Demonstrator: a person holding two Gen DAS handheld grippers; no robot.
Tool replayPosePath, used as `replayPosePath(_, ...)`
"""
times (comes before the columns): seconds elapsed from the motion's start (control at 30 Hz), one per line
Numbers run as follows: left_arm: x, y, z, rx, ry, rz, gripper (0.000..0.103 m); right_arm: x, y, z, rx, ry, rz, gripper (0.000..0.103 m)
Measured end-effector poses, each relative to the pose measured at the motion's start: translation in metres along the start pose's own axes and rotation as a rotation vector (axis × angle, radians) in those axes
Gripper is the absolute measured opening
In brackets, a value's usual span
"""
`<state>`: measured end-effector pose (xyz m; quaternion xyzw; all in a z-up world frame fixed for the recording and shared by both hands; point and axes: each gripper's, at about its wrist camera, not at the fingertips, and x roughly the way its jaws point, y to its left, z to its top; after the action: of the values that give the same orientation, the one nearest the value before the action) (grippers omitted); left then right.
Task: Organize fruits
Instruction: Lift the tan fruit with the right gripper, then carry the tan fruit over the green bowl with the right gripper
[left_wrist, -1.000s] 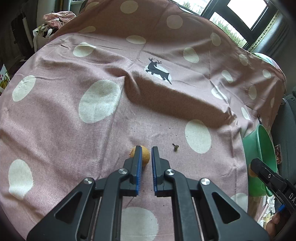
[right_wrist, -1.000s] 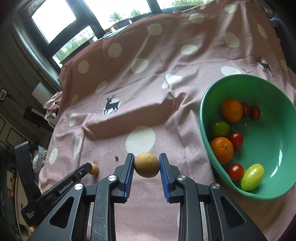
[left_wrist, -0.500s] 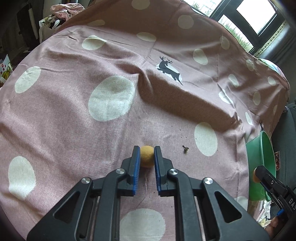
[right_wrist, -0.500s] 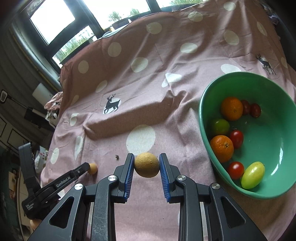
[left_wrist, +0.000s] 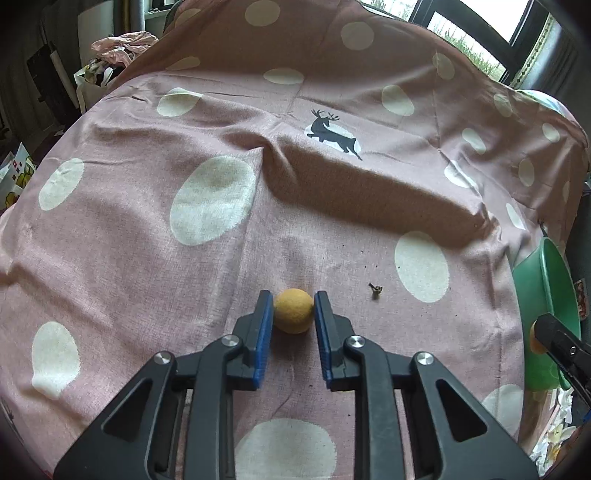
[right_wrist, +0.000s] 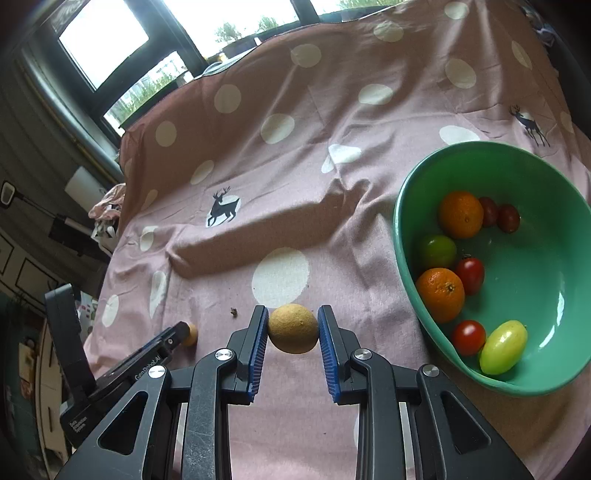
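Observation:
A small yellow-orange fruit (left_wrist: 293, 311) lies on the pink dotted cloth (left_wrist: 207, 258). My left gripper (left_wrist: 293, 300) straddles it with its jaws opening; the blue pads stand right at the fruit's sides without squeezing it. In the right wrist view my right gripper (right_wrist: 293, 313) is shut on a larger tan, rough-skinned round fruit (right_wrist: 293, 328), held just above the cloth. To its right stands the green bowl (right_wrist: 404, 206), holding two oranges, a green fruit, several red tomatoes and a yellow-green one. The left gripper's finger (right_wrist: 173, 334) and the small fruit (right_wrist: 191, 334) show at the lower left.
A dark crumb or stem (left_wrist: 375, 290) lies on the cloth right of the small fruit. A long raised fold (left_wrist: 369, 192) crosses the cloth behind it. The bowl's rim (left_wrist: 550, 280) and my right gripper (left_wrist: 565, 347) show at the right edge. Windows lie beyond the table.
My left gripper's jaws have parted and slid around the small fruit, which first sat behind the left finger. The right gripper has kept still with the tan fruit.

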<state>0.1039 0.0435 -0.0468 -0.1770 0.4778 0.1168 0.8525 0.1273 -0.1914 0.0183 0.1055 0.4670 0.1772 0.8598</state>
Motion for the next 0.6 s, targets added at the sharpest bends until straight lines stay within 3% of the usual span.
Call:
replayPosePath(0.07,0.010,-0.003,-0.004,0.005,0.055,-0.003,0.026,0.000,0.000,0.000,0.000,-0.001,-0.002,0.028)
replayPosePath(0.3,0.011,-0.015,-0.006,0.045,0.001,0.071,0.024,0.000,0.000,0.000,0.000,0.000,-0.010,0.028)
replayPosePath(0.6,-0.003,-0.018,-0.007,0.042,-0.032,0.065,0.024,-0.003,-0.002,0.000,-0.002,-0.011,-0.017,0.028)
